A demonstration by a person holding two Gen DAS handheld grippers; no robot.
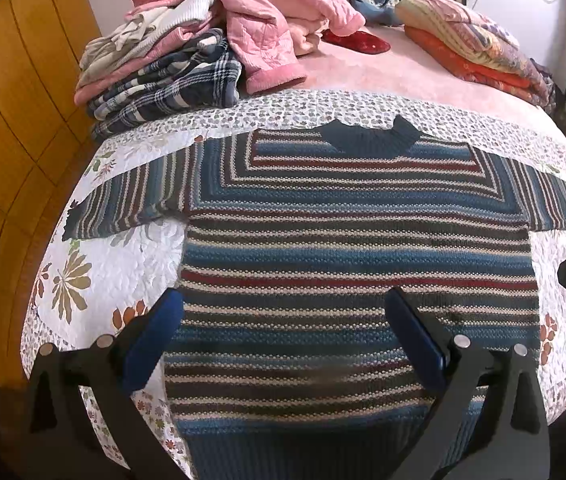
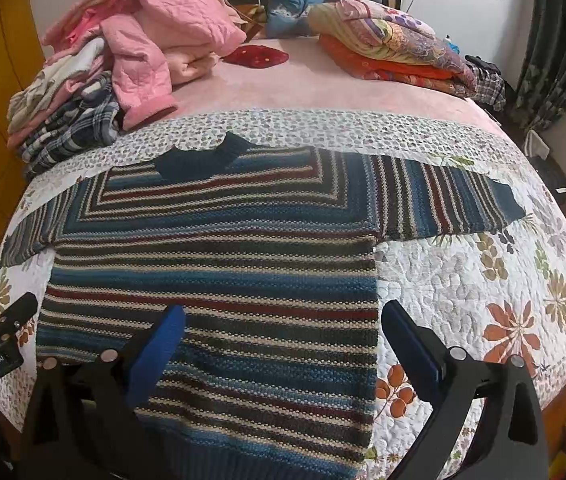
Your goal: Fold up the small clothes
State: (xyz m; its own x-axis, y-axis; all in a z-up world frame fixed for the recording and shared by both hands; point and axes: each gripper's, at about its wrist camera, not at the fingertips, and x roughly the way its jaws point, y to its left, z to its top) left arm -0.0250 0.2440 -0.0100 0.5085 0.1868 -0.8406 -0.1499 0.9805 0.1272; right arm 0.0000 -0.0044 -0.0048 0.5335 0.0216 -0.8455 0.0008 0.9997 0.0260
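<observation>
**Sweater flat, both tongs released**

I see the striped sweater (image 1: 355, 264) spread flat on the quilted bed (image 1: 123, 264), sleeves out, collar far. My left tongs (image 1: 283, 312) hover spread wide above its near-left hem; right tongs (image 2: 283, 328) gape over its right edge, grasping nothing.
</observation>
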